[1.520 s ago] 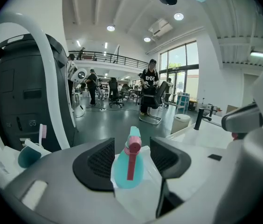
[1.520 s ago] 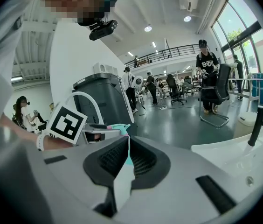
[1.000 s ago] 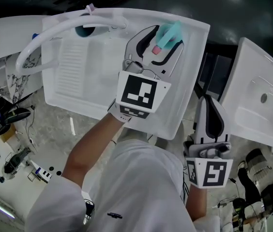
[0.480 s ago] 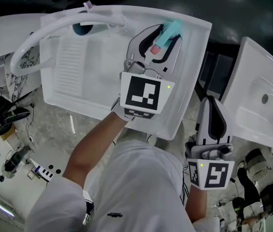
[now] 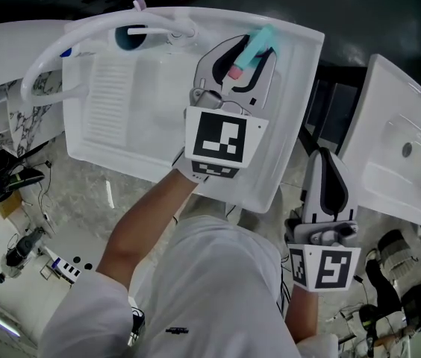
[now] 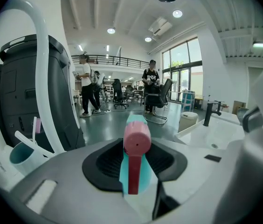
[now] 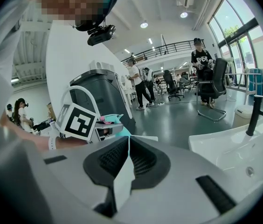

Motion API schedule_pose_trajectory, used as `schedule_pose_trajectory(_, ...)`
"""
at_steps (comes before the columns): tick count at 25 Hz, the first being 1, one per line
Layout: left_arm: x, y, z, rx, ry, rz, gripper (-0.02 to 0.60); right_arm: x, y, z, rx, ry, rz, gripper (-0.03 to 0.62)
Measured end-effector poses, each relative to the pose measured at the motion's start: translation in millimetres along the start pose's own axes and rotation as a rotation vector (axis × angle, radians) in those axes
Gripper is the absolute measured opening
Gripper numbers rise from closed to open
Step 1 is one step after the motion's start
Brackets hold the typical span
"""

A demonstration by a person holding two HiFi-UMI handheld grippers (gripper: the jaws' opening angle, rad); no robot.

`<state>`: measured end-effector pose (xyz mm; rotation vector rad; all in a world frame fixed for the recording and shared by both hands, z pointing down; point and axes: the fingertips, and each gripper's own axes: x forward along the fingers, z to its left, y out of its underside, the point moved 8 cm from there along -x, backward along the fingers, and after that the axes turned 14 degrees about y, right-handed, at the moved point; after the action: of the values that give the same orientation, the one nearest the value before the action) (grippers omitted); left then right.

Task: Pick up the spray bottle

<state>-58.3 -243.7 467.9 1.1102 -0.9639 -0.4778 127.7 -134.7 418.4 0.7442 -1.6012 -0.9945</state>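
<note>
The left gripper's [image 5: 252, 54] jaws are closing on the spray bottle [image 6: 136, 144]. It stands upright between the black ribbed pads, which lie against its teal body on both sides. Its pink nozzle head and pink trigger face back along the jaws toward the camera. No label or lettering can be made out on the side that shows.

In the head view the bottle sits at the far right corner of a white sink basin [image 5: 151, 136], by its rim. Whether its base rests on the basin I cannot tell. The only print near it is the black-and-white square marker on the gripper's cube [image 5: 223, 139].

The right gripper [image 7: 128, 146] has its jaws pressed together with nothing between them. It hangs low and well apart from the bottle, in the gap between the basin and a second white washbasin [image 5: 419, 192]. Its cube carries a marker of the same kind.

A white curved hose [image 5: 52, 60] arches over the basin's far left corner. A teal cup [image 6: 21, 155] stands beneath it. Beyond lies an open hall with people and office chairs.
</note>
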Motion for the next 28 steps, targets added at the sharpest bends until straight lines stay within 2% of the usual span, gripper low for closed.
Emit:
schedule_pose_trajectory(14, -63, -25, -24, 0.009, -0.017, -0.054, 0.141, -45, -21, 15, -0.013, -0.022, -0.087, 0.009)
schedule_pose_trajectory(28, -162, -56, -82, -0.001, 0.006, -0.094, 0.139, -112, -47, 34, -0.023, -0.061, -0.168, 0.009)
